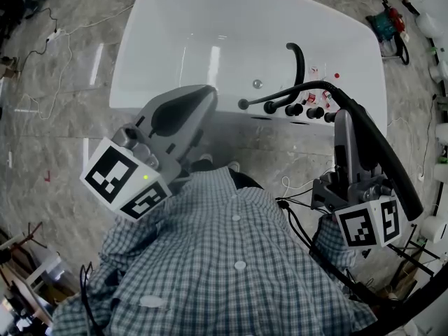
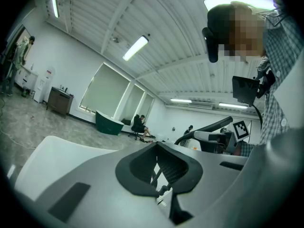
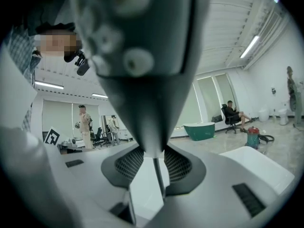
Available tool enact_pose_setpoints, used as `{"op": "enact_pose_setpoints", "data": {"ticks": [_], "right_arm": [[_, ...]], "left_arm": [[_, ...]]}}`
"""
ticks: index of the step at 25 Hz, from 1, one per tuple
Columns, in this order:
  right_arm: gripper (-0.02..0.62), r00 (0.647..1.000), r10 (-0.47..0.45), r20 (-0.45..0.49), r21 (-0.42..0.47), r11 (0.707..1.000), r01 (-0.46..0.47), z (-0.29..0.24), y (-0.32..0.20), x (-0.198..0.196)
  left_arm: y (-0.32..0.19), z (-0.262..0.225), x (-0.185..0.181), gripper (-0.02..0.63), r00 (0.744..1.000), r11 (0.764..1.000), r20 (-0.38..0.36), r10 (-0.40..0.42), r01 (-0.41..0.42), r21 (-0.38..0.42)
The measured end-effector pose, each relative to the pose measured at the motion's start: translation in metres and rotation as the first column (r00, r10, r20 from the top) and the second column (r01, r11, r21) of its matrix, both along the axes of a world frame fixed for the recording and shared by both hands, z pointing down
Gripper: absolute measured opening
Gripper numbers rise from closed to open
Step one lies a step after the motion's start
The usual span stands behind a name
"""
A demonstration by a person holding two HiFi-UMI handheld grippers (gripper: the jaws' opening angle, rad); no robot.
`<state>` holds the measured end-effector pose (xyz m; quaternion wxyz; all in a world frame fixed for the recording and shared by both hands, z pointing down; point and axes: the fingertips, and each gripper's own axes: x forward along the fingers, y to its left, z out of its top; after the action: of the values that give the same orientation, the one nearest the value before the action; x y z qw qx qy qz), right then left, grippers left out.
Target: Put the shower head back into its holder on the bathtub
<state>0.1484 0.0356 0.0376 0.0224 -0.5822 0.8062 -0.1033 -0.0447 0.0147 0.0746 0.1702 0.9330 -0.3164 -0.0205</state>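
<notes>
So, shower head [image 1: 378, 145]: long and black, it was held in the right gripper [image 3: 153, 165], over the near right rim of the bathtub [image 1: 133, 68], not yet in its holder.
Right gripper: its jaws were closed on the narrowing part of the shower head.
Left gripper [image 2: 159, 169]: its jaws stood a little apart, with nothing between them.
Holder: it was probably among the black fittings [image 1: 294, 108] on the near rim; which one, I could not tell.
Risk of slip: the grip sat on a tapered, smooth part, so the shower head could slide or swing.
Risk of knock: the long free end could hit the black fittings or the spout [image 1: 299, 61] during lowering.
</notes>
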Motion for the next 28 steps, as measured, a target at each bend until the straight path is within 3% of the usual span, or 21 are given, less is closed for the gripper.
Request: {"op": "enact_pose_setpoints", "data": {"ticks": [28], "right_arm": [[0.132,0.999,-0.007,0.034,-0.052,0.999,0.008,0.015,0.0,-0.005]], "left_arm": [[0.004,0.006,-0.001,0.009,1.0,1.0,0.005,0.004,-0.004,-0.019]]}}
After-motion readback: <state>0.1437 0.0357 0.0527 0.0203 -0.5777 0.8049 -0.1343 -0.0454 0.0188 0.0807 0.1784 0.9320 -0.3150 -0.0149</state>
